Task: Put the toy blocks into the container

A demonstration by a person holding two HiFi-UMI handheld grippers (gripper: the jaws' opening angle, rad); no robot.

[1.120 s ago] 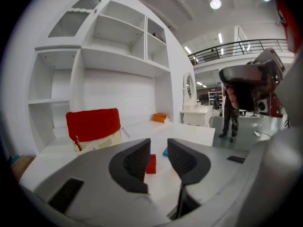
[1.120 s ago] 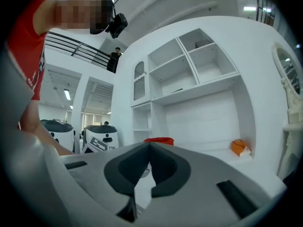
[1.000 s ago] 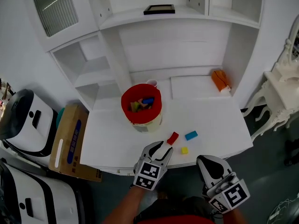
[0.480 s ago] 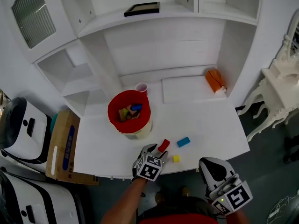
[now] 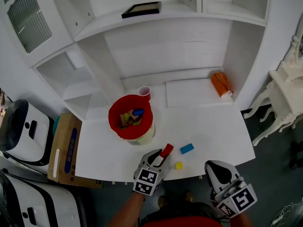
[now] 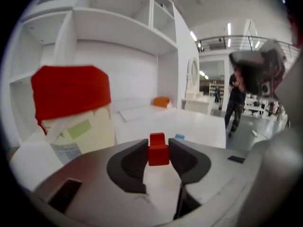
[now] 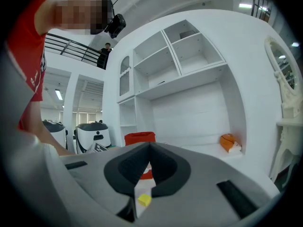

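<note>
A red block [image 5: 166,150] lies near the white table's [image 5: 213,126] front edge, with my left gripper [image 5: 163,155] around it. In the left gripper view the red block [image 6: 158,151] fills the gap between the fingers; the jaws have just been closing and both pads touch it. A blue block [image 5: 187,148] and a small yellow block [image 5: 179,165] lie just to its right. The red container [image 5: 113,122], with several blocks inside, stands behind and to the left. My right gripper [image 5: 214,165] hangs shut and empty off the front edge; the yellow block [image 7: 144,200] shows below its jaws.
A pink cup [image 5: 144,91] stands behind the container. An orange object [image 5: 221,84] lies at the back right under the shelves. A cardboard box [image 5: 66,148] and white machines [image 5: 23,126] sit left of the table, an ornate white stand [image 5: 284,98] to the right.
My left gripper has moved forward and down to the red block, and its jaws now sit around the block. The right gripper has shifted only a little.
</note>
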